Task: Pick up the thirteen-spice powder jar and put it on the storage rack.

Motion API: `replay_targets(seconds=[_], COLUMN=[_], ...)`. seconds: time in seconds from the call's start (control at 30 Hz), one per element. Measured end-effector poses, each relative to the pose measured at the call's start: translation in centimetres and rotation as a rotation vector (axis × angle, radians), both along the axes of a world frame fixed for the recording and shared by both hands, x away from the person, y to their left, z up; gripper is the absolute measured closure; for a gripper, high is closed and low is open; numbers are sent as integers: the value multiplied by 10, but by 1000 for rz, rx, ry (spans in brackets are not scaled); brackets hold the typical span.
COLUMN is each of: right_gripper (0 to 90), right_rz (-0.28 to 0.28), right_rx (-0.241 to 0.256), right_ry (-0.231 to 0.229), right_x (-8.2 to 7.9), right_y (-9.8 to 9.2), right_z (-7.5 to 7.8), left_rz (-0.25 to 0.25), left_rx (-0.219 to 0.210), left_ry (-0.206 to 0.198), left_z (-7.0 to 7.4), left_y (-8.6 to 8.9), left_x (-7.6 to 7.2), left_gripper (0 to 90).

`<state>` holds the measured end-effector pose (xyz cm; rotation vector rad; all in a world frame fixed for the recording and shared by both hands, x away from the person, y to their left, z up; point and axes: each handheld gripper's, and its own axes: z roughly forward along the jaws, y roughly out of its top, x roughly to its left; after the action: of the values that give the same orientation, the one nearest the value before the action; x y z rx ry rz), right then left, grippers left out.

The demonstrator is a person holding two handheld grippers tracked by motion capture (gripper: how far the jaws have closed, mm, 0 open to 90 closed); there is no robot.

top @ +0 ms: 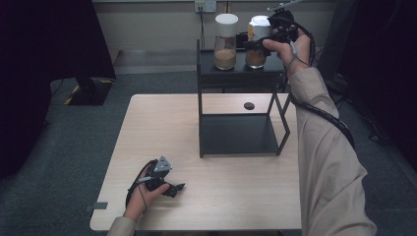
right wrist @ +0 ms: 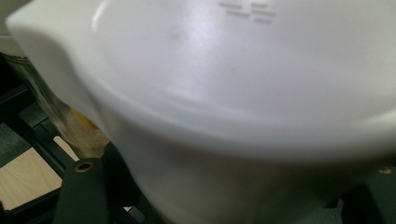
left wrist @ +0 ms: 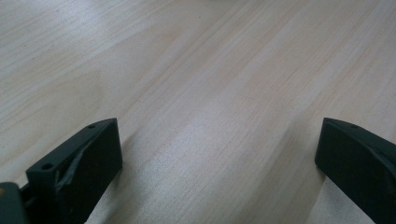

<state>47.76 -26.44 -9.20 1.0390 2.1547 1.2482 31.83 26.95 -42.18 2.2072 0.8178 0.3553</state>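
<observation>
Two glass jars with white lids stand on the top of a black two-tier shelf (top: pixel 236 76) at the table's far side. Both hold brown powder. The left jar (top: pixel 225 42) stands free. My right gripper (top: pixel 256 43) is raised to the right jar (top: pixel 255 59) and shut on it just under its lid. In the right gripper view the white lid (right wrist: pixel 243 93) sits close between the jaws of the right gripper (right wrist: pixel 233 186). My left gripper (top: pixel 176 189) rests on the table near the front left, open, with bare wood between the jaws of the left gripper (left wrist: pixel 219 154).
The shelf's lower tier (top: pixel 238 135) holds nothing. A small black disc (top: pixel 249 105) lies on the wooden table (top: pixel 162 128) behind the shelf's frame. A dark stand (top: pixel 88 91) is on the floor at the left. A wall socket (top: pixel 205 6) is behind the shelf.
</observation>
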Motion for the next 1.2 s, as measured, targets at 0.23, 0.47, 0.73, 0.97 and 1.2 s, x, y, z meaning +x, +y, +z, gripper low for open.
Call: replay_targets(seconds=[0.23,0.47,0.73,0.97,1.2], right_gripper=[137,79,56,9,9], right_rz=[-42,-59,-54,-52,-46], right_rx=[2,-26,-28,-12,14], right_ry=[-9,-5,-13,-18,-10], right_x=[-7,-17,-32,-43,-51], right_y=[4,5,1,-3,-9], right_z=[4,6,6,1,-6], left_rz=[0,1,0,0,0], left_rx=[0,-1,0,0,0], left_ry=[0,1,0,0,1], left_z=[0,0,0,0,0], left_y=[0,0,0,0,0], left_x=[0,0,0,0,0], left_gripper=[0,0,0,0,0])
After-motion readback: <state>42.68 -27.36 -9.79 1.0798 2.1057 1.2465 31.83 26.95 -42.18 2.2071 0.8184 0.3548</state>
